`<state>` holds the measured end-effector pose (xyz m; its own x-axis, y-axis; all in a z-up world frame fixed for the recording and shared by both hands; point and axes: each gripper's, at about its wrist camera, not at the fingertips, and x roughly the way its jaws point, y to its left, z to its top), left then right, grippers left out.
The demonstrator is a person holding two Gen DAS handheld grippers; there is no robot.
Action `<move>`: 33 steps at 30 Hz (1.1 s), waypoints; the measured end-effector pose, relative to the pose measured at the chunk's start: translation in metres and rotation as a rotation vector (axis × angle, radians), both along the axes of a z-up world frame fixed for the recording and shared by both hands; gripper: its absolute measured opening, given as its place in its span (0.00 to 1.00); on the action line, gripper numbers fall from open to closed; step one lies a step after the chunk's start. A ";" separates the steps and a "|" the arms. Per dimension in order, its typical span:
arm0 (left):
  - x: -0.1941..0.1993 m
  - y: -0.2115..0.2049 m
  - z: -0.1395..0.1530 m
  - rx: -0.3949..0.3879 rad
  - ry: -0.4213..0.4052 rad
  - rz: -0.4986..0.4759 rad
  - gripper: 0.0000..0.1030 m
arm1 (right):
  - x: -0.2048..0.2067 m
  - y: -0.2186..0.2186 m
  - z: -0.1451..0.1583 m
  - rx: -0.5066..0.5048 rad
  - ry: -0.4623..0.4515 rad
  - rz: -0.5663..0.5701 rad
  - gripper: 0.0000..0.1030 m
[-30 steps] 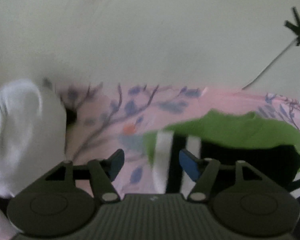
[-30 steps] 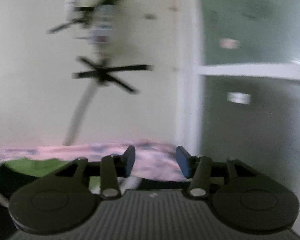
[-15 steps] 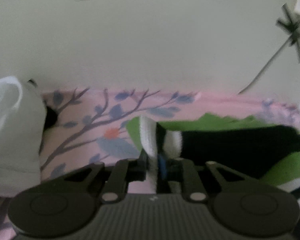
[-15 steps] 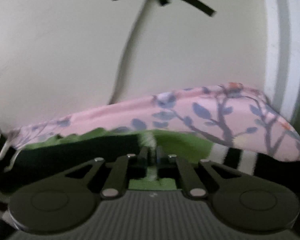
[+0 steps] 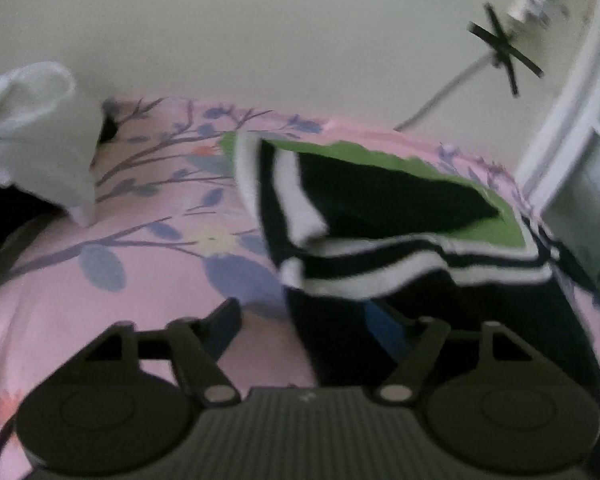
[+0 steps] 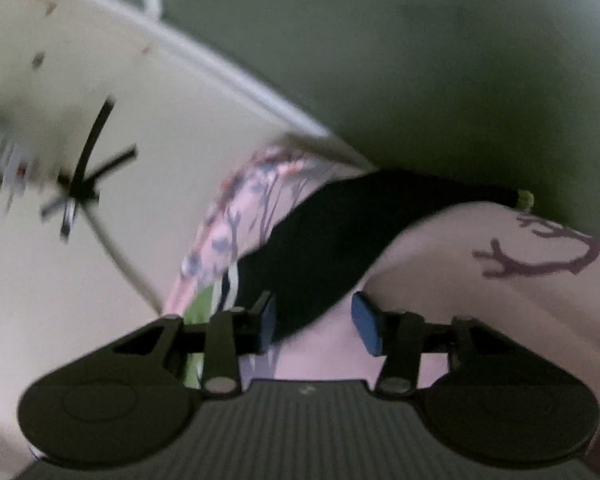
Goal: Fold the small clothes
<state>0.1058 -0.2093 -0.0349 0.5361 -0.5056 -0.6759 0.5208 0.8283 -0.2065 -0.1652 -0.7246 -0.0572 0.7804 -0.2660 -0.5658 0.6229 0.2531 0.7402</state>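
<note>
Now both grippers stand open, where half a second ago each was pinched shut on an edge of the garment. The left gripper [image 5: 300, 320], at the bottom middle of its view, has its fingers spread wide; black cloth of the garment [image 5: 380, 200] lies between and over them, hiding most of the blue right pad, but nothing is gripped. Just above it the striped black-and-white edge lies doubled back over the green and black body, in the middle right of the frame. The right gripper [image 6: 314, 322] is also released, tilted, with a black flap of the garment [image 6: 320, 240] running up from its left pad toward the upper right. All of it rests on the pink floral sheet [image 5: 140, 272]; a white cloth [image 5: 32, 128] sits apart at the upper left, and a stand [image 5: 500, 52] shows at the upper right. Letting go likely means one fold has been laid, though the rumpled edge may need smoothing before the next.
</note>
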 end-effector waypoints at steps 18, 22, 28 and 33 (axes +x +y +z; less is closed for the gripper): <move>0.009 0.052 0.032 -0.064 -0.107 0.141 0.15 | 0.209 0.136 0.136 -0.722 -0.070 0.580 0.05; 0.019 0.045 0.029 -0.019 -0.084 0.151 0.23 | 0.253 0.215 0.102 -0.757 -0.037 0.899 0.11; 0.038 0.022 0.028 0.042 -0.093 0.113 0.39 | 0.217 0.136 0.082 -0.629 0.020 0.645 0.48; 0.066 -0.008 0.021 0.042 -0.060 0.144 0.43 | 0.197 0.079 0.052 -0.483 0.138 0.547 0.59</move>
<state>0.1716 -0.2178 -0.0139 0.6415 -0.3920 -0.6594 0.4061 0.9028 -0.1417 0.0313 -0.6459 -0.0048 0.8032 -0.1033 -0.5866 0.3936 0.8313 0.3925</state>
